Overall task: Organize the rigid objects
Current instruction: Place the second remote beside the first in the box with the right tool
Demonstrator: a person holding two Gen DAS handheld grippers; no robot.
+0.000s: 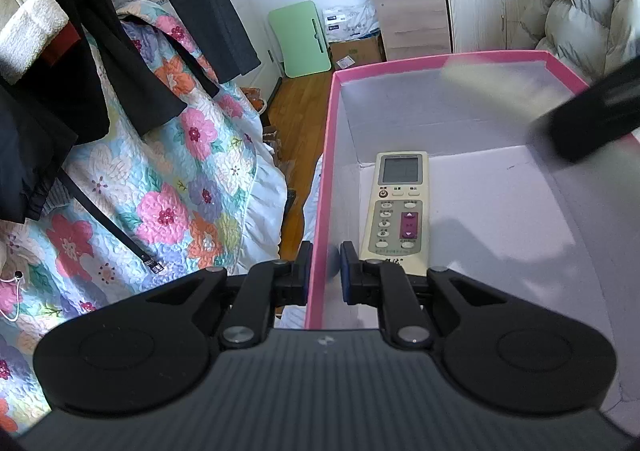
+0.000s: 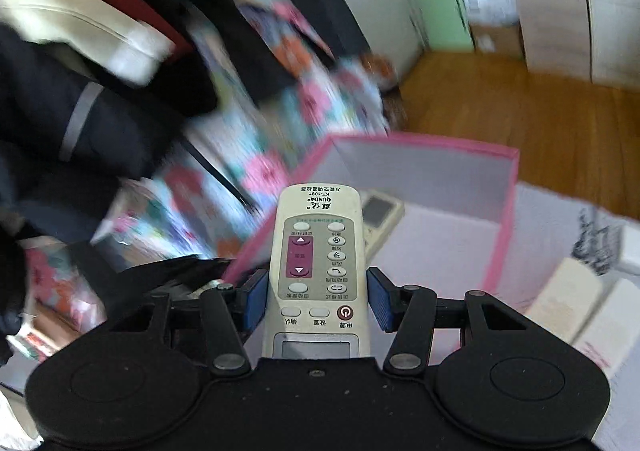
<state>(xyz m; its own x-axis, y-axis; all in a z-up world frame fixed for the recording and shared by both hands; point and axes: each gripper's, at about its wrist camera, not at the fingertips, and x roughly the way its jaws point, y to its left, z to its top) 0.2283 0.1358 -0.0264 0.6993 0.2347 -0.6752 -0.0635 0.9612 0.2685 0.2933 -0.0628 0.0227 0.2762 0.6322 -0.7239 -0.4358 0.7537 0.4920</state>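
A pink box [image 1: 440, 61] with a pale lilac inside stands open on the bed. One cream remote [image 1: 398, 203] lies flat in it, near its left wall. My left gripper [image 1: 326, 271] is shut on that left wall, one finger outside and one inside. In the right wrist view, my right gripper [image 2: 316, 299] is shut on a second cream remote [image 2: 316, 235], which points forward over the near corner of the pink box [image 2: 420, 143]. The first remote [image 2: 382, 213] shows just behind it. A dark blurred shape [image 1: 592, 111] crosses the box's far right corner.
A floral quilt [image 1: 172, 187] with dark clothes [image 1: 80, 91] piled on it lies left of the box. Wood floor [image 1: 296, 107], a green panel [image 1: 304, 37] and drawers are beyond. A puffy jacket [image 1: 580, 3] is at the far right. White boxes [image 2: 568, 299] sit right of the pink box.
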